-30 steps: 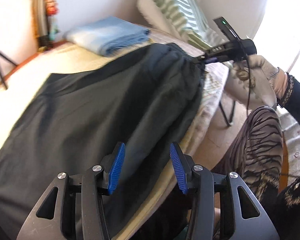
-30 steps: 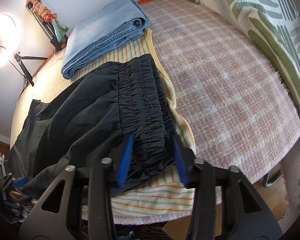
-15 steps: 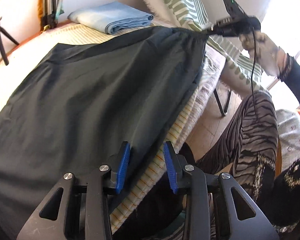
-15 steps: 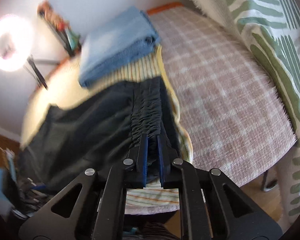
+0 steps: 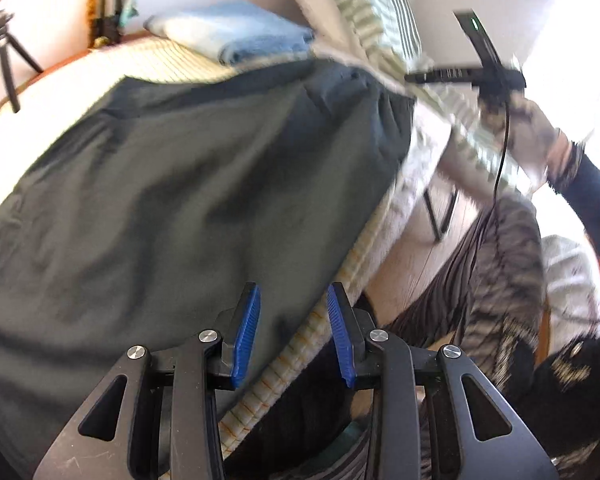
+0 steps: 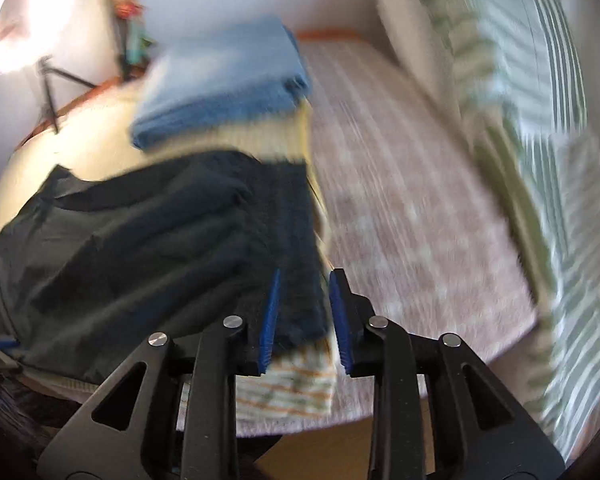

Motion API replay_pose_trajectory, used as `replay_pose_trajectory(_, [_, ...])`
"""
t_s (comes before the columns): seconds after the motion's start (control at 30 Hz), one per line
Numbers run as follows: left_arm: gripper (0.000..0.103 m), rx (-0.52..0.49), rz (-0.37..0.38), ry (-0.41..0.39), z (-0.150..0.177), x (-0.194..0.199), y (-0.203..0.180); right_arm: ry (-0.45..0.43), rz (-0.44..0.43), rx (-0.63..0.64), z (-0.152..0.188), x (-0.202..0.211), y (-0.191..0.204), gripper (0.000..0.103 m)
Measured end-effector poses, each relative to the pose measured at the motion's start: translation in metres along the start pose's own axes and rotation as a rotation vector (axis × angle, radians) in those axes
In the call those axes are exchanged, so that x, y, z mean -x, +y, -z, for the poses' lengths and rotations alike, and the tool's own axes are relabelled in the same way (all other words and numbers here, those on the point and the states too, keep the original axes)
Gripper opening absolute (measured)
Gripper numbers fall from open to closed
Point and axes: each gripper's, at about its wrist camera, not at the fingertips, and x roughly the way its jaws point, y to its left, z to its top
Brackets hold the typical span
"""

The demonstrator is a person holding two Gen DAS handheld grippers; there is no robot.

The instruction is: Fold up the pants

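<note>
now both grippers [image 5: 294,330] [image 6: 303,318] parted over pants [image 5: 172,200]

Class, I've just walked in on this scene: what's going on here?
A person with a tool in each hand is folding dark pants spread on a bed. The right tool is at the elastic waistband; its jaws have just been opening, the band between them unpinched. The left tool hovers over the pants' near edge; its jaws have just been closing but grip nothing. Folded jeans lie behind.

Left hand-held gripper [image 5: 293,334] points down, jaws parted; right hand-held gripper [image 6: 305,322] has just been opening, its pads apart, gripping nothing
</note>
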Motion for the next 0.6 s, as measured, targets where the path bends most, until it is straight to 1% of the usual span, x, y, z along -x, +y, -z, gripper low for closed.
replay_pose_trajectory(0.07, [0.032, 0.03, -0.01, -0.042, -0.005, 0.007, 0.006, -0.043, -0.047, 0.069, -0.003, 0.006, 0.022, 0.039])
replay_pose_trajectory(0.1, [0.032, 0.042, -0.009, -0.054, -0.006, 0.008, 0.009, -0.044, -0.073, 0.091, -0.005, 0.004, 0.03, 0.039])
replay_pose_trajectory(0.17, [0.032, 0.06, -0.021, -0.065, -0.007, 0.005, 0.015, -0.02, -0.114, 0.141, -0.006, -0.005, 0.048, 0.039])
replay_pose_trajectory(0.27, [0.032, 0.081, -0.019, -0.056, -0.005, -0.007, 0.02, 0.043, -0.14, 0.206, -0.003, -0.027, 0.074, 0.039])
replay_pose_trajectory(0.33, [0.032, 0.069, -0.02, -0.048, -0.002, -0.014, 0.017, 0.076, -0.133, 0.222, 0.0, -0.039, 0.082, 0.039])
replay_pose_trajectory(0.4, [0.032, 0.031, -0.039, -0.026, 0.002, -0.025, 0.011, 0.114, -0.117, 0.224, 0.005, -0.05, 0.083, 0.039])
replay_pose_trajectory(0.47, [0.032, 0.021, -0.028, 0.002, 0.007, -0.036, 0.008, 0.167, -0.098, 0.221, 0.013, -0.061, 0.081, 0.039])
replay_pose_trajectory(0.5, [0.032, 0.008, -0.033, -0.011, 0.009, -0.036, 0.007, 0.188, -0.091, 0.225, 0.017, -0.066, 0.08, 0.039])
replay_pose_trajectory(0.57, [0.033, -0.014, -0.034, -0.011, 0.009, -0.035, 0.005, 0.205, -0.086, 0.237, 0.016, -0.064, 0.08, 0.039])
replay_pose_trajectory(0.6, [0.035, -0.009, -0.028, -0.006, 0.009, -0.033, 0.006, 0.21, -0.09, 0.226, 0.013, -0.061, 0.08, 0.039])
